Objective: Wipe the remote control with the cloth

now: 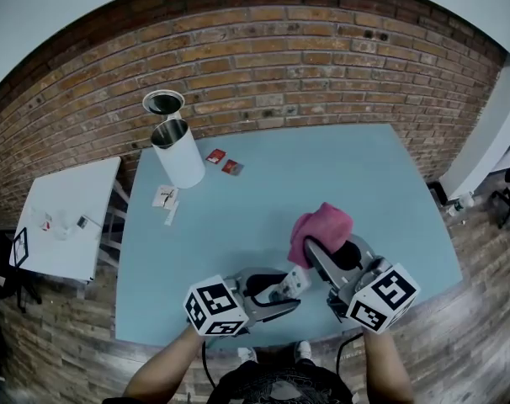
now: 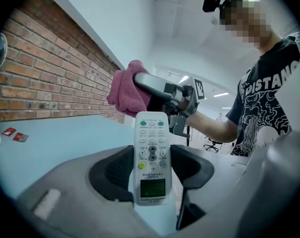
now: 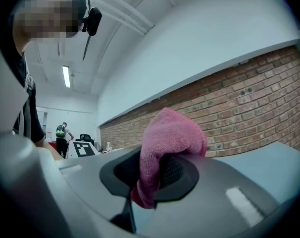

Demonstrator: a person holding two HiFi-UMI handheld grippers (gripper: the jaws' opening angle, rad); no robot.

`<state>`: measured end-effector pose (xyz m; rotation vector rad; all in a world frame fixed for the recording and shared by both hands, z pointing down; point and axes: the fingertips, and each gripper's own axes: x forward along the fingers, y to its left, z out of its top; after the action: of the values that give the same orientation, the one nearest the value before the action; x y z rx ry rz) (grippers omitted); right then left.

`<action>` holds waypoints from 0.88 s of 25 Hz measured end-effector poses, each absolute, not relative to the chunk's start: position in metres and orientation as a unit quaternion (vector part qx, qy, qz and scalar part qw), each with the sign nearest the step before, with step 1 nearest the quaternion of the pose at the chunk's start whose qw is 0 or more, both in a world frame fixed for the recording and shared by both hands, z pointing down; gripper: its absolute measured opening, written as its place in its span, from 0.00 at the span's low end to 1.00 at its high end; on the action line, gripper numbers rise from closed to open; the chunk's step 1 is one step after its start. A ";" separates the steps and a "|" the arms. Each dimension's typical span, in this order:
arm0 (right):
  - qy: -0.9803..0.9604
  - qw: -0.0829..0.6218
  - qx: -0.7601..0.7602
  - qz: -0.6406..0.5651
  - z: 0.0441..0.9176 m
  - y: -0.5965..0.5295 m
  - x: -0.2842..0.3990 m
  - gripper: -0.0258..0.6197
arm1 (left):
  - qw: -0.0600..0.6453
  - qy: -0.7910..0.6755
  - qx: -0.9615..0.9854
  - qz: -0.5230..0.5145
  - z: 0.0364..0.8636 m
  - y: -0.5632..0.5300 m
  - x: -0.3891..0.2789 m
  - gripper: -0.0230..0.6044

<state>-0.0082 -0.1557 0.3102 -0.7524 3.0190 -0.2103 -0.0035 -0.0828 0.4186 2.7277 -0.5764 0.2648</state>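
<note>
- My left gripper [image 2: 151,171] is clamped on the remote control [image 2: 151,152]. The dark pads press its two long sides at about mid-length.
- In the left gripper view the remote control stands upright at the centre of the frame, button face toward the camera. Its small green display is at the lower end and its top end sticks out past the jaws.
- My right gripper [image 3: 152,175] is closed on the cloth [image 3: 172,133], a pink one. The jaws are narrow, with a fold pinched between the pads. The rest bulges up above the jaws and a bit hangs below them.
- In the head view both grippers sit low and centre, over the near edge of the light blue table [image 1: 339,167]. The left one is at lower left with the remote control slanting toward the right. The right one is just right of it, with the cloth bunched above its jaws.
- In the left gripper view the cloth shows just above and behind the top of the remote control. Whether they touch I cannot tell.
- Toward the upper left of the table stands a white cylinder [image 1: 177,152]. Two small red packets [image 1: 224,162] lie just right of it.
- A brick wall [image 1: 280,49] fills the top of the head view.
</note>
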 end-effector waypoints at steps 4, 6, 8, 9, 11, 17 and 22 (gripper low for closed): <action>0.970 0.013 -0.232 -0.073 0.310 -0.156 -0.008 0.14 | 0.167 -0.181 0.964 0.101 0.418 -0.075 0.001 0.41; 0.971 0.016 -0.223 -0.087 0.313 -0.156 -0.009 0.14 | 0.166 -0.172 0.965 0.104 0.417 -0.071 0.004 0.41; 0.971 0.021 -0.211 -0.112 0.318 -0.156 -0.008 0.14 | 0.167 -0.166 0.967 0.098 0.414 -0.070 0.005 0.41; 0.970 0.025 -0.205 -0.126 0.321 -0.155 -0.008 0.14 | 0.168 -0.165 0.967 0.094 0.412 -0.069 0.005 0.41; 0.969 0.035 -0.195 -0.150 0.324 -0.155 -0.008 0.14 | 0.170 -0.163 0.968 0.089 0.409 -0.069 0.004 0.41; 0.964 0.056 -0.166 -0.202 0.330 -0.152 -0.009 0.14 | 0.178 -0.158 0.969 0.069 0.402 -0.069 0.002 0.41; 0.962 0.058 -0.149 -0.223 0.333 -0.146 -0.015 0.14 | 0.190 -0.154 0.969 0.042 0.392 -0.069 0.000 0.41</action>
<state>-0.0152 -0.1459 0.3330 -0.4516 2.9145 -0.6767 -0.0002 -0.0689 0.3920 2.7232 -0.4326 0.1179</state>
